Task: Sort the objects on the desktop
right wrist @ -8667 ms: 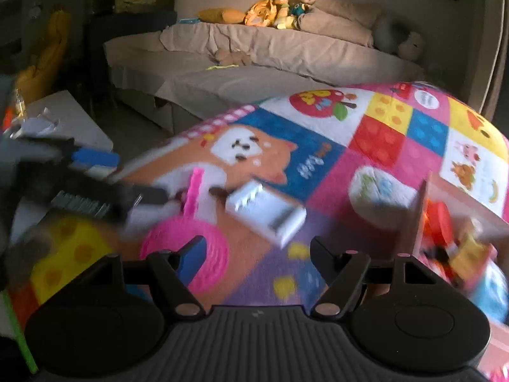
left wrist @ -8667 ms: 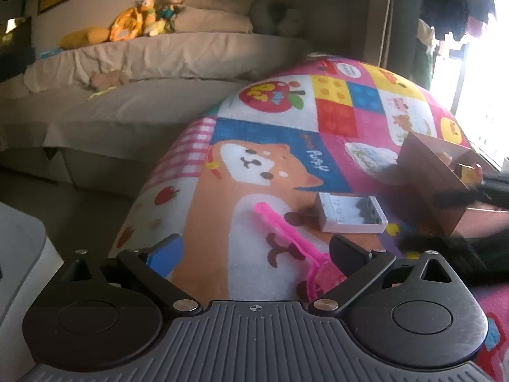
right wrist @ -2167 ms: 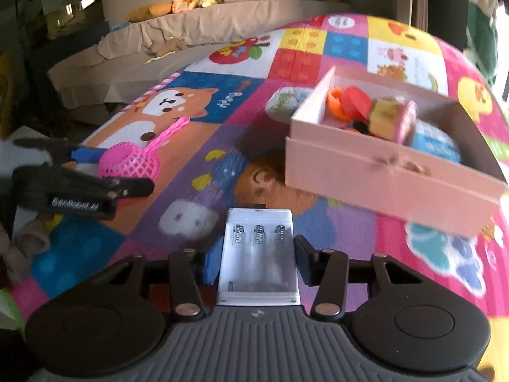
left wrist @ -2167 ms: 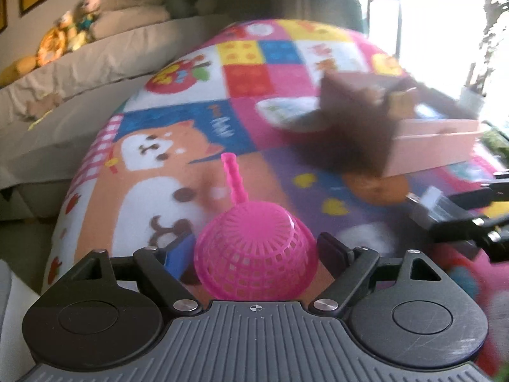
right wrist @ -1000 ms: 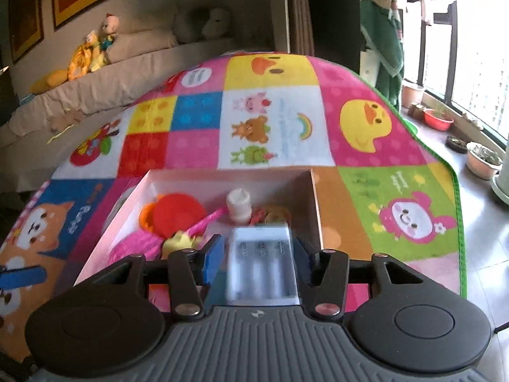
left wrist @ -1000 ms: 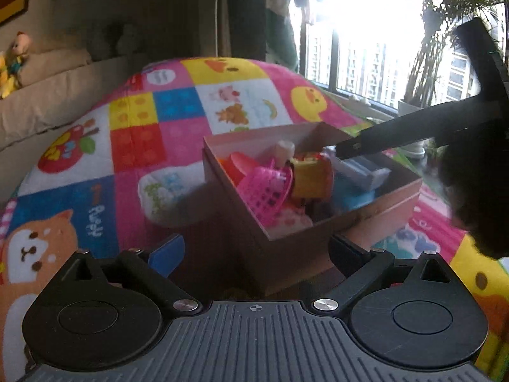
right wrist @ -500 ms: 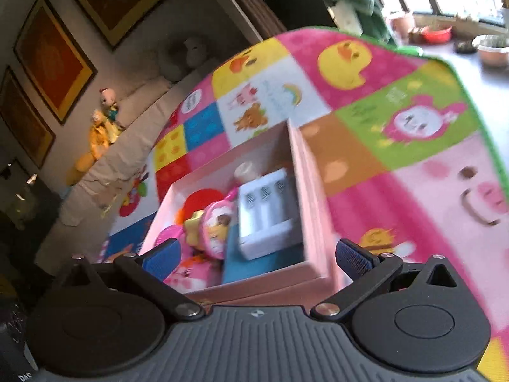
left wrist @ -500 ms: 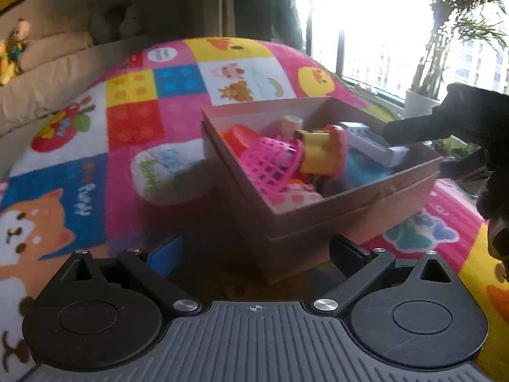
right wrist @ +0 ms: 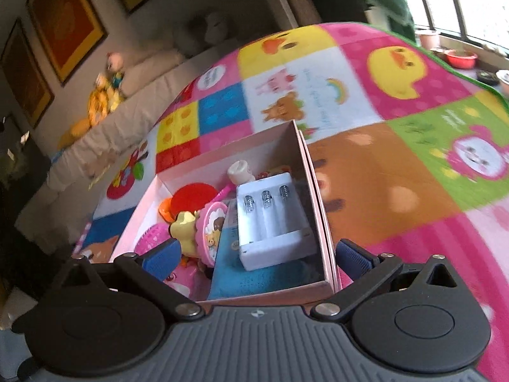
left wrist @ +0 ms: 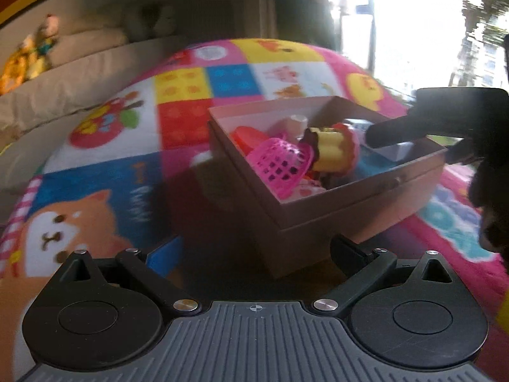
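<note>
Although the mat (right wrist: 366,172) around the box (right wrist: 318,210) shows no loose items in either view, neither view covers the whole mat, so whether the sort is done stays a judgement — it looks close to finished. Everything visible already lies inside the box: the charger (right wrist: 270,219), the strainer (left wrist: 280,165), a yellow-and-pink toy (right wrist: 203,226), a red disc (right wrist: 191,195) and a small white cap (right wrist: 240,172).

Both grippers are empty. The right gripper (right wrist: 254,258) hangs over the near end of the box with its jaws spread wide, one finger over the toys inside and the other outside the right wall, with the charger lying free just beyond them. The left gripper (left wrist: 254,251) also stands spread, aimed at the box's near corner, touching nothing.

As to make: the box is pale pink card, shallow and straight-walled, with a thin double rim along its right side. The charger is hard white plastic, a flat tray with three slots and coiled springs at the far end. The strainer is bright pink mesh, dome-shaped and probably springy. The toy is smooth moulded plastic, rounded, with a printed face on its pink end. The mat is soft and fuzzy — a patchwork of cartoon squares.
</note>
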`<state>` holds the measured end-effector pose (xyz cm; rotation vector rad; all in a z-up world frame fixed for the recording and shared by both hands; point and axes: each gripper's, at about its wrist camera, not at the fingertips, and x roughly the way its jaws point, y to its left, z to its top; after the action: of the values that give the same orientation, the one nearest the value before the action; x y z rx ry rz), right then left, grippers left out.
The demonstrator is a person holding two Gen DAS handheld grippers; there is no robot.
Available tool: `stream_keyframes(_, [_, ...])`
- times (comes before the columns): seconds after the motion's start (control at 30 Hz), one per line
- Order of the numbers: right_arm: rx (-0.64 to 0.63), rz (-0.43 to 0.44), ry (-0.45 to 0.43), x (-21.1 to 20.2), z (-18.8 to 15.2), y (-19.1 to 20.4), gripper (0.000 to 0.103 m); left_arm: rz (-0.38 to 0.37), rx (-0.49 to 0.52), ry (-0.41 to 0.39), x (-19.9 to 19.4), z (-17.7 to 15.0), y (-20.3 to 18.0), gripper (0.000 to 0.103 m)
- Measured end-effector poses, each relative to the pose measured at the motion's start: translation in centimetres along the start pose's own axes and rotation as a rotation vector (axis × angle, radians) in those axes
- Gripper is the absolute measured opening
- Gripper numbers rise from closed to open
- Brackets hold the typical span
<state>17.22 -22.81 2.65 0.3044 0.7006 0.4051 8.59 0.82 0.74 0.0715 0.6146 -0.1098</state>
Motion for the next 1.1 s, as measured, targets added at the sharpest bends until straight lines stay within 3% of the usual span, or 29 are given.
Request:
stream_keyframes(0.17, [-0.028, -0.075, -0.018, -0.9, -0.4, 1.7, 0.103, 0.033, -0.062, 0.022, -1.0, -0.3, 2.1, 0.103])
stream_keyframes(0.37, [-0.114, -0.185, -0.033, -6.4, -5.4, 2.5, 0.103, 0.012, -0.104, 0.121, -2.8, -2.7, 2.4, 0.103])
stream_keyframes(0.53, [-0.135, -0.174, 0.094, -6.6, -9.8, 3.4, 0.103, 0.064, -0.115, 0.106, -4.0, -3.9, 1.1, 0.103])
stream_keyframes(0.57, [-0.168, -0.208, 0.086, -6.2, -10.4, 4.0, 0.103, 0.082, -0.122, 0.106, -3.9, -3.9, 1.0, 0.103])
stream_keyframes(0.67, [-0.283, -0.281, 0.104, -5.0, -10.9, 5.7, 0.103, 0.135, -0.136, 0.099, -3.6, -4.1, 0.5, 0.103])
stream_keyframes(0.8, [-0.276, -0.293, 0.097, -3.9, -10.0, 5.9, 0.103, 0.189, -0.135, 0.083, -3.2, -4.0, -0.4, 0.103])
stream_keyframes(1.0, [-0.264, -0.312, 0.019, -4.1, -11.1, 5.9, 0.103, 0.185, -0.141, 0.081, -3.3, -4.1, -0.3, 0.103])
stream_keyframes(1.1, [-0.262, -0.312, 0.02, -4.0, -10.9, 5.8, 0.103, 0.18, -0.147, 0.081, -3.3, -4.2, -0.2, 0.103])
